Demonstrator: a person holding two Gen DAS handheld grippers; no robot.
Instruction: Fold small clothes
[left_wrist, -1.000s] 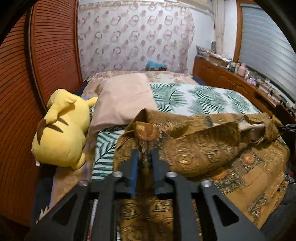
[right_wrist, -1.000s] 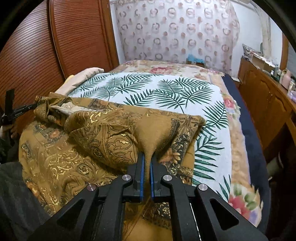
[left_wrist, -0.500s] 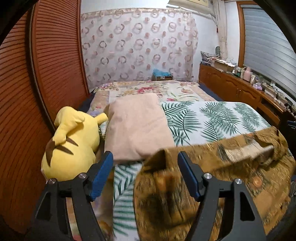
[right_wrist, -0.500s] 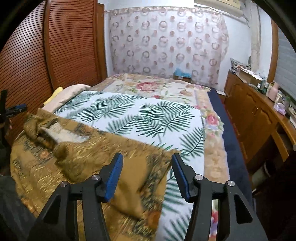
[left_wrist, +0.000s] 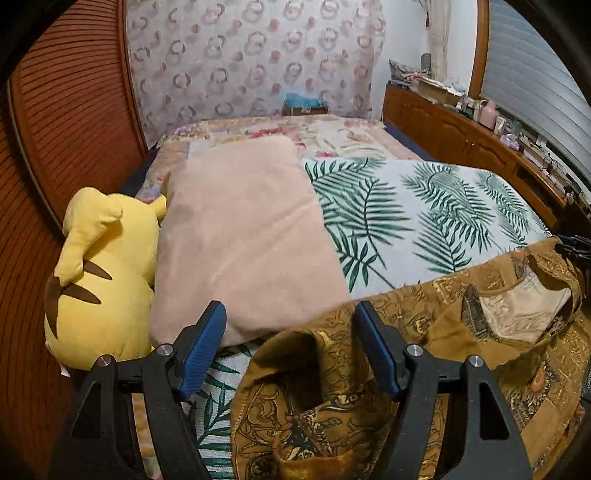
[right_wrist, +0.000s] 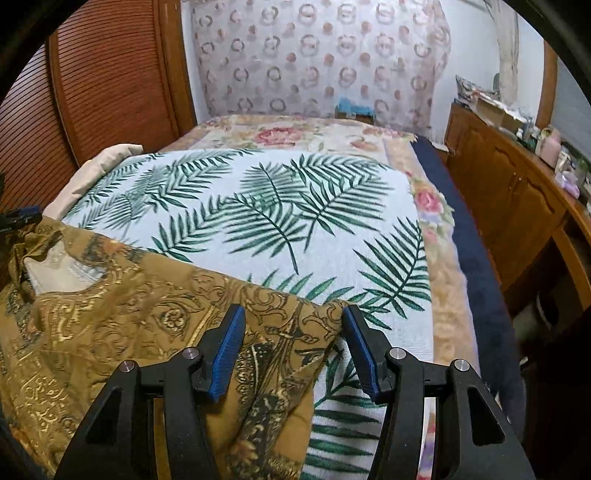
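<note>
A brown and gold patterned garment (left_wrist: 461, 332) lies spread on the near part of the bed, its pale inner lining showing near the collar (left_wrist: 524, 314). It also shows in the right wrist view (right_wrist: 122, 325). My left gripper (left_wrist: 290, 332) is open and empty, its blue-padded fingers either side of the garment's left corner. My right gripper (right_wrist: 293, 339) is open and empty above the garment's right corner. The fabric lies loose on the bed under both.
A leaf-print blanket (right_wrist: 277, 206) covers the bed. A beige pillow (left_wrist: 240, 236) and a yellow plush toy (left_wrist: 99, 280) lie at the left, by a wooden slatted wall (left_wrist: 48, 110). A wooden cabinet (right_wrist: 517, 192) with clutter runs along the right.
Both grippers were shut on the garment's folded-over corners a second ago. They have opened, let the cloth drop flat and drawn back and up.
</note>
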